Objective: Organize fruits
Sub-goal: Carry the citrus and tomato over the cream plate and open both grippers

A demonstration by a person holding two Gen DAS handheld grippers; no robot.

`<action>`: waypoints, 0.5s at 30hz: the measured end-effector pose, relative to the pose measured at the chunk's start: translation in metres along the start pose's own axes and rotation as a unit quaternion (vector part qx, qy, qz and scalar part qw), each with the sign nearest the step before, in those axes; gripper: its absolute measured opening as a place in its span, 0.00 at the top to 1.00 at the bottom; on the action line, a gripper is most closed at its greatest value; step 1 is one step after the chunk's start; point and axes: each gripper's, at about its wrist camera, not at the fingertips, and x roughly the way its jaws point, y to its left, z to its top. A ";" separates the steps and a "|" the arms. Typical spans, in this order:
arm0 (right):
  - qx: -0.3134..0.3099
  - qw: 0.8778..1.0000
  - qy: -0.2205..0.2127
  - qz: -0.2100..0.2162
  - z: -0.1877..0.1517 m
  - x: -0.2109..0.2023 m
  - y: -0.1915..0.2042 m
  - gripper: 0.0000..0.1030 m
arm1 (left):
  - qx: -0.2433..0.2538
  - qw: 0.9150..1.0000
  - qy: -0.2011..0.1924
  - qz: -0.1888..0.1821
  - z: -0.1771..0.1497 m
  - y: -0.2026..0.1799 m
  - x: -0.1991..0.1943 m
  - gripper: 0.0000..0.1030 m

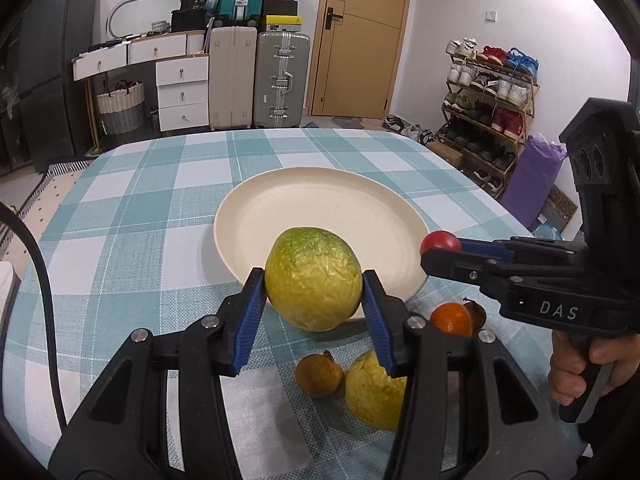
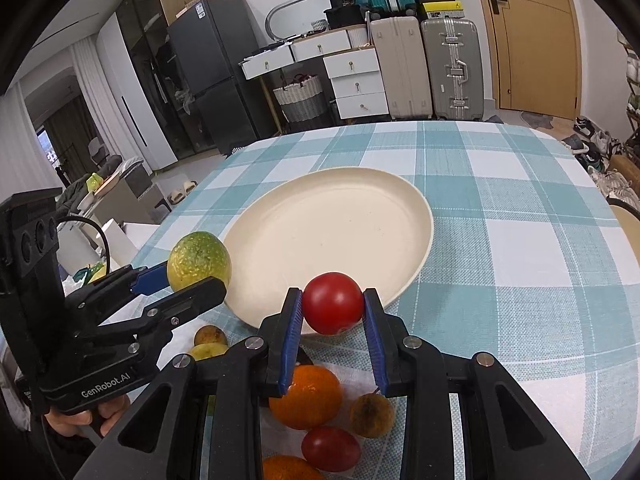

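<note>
Green-yellow fruit [image 1: 313, 280] clamped between left jaws, red tomato [image 2: 333, 303] between right jaws

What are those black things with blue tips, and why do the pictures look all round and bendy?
Those are tongs that a person squeezes by hand. Each one carries a wide-eyed camera, which bends the picture. One picture looks along the left tongs, which hold a yellow-green fruit. The other looks along the right tongs, which hold a red tomato. Both hang near the edge of a cream plate with nothing on it, on a checked tablecloth. More fruit waits below: an orange, another tomato and small brownish fruits.
</note>
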 end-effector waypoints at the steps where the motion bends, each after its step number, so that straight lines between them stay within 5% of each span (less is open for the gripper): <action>1: -0.001 1.000 0.002 -0.001 0.000 0.002 0.001 0.70 | -0.001 1.000 0.000 -0.002 0.000 0.000 0.000 0.56; 15: -0.009 1.000 0.000 -0.020 -0.002 0.008 0.004 0.65 | 0.002 1.000 0.004 -0.002 -0.002 -0.001 0.005 0.56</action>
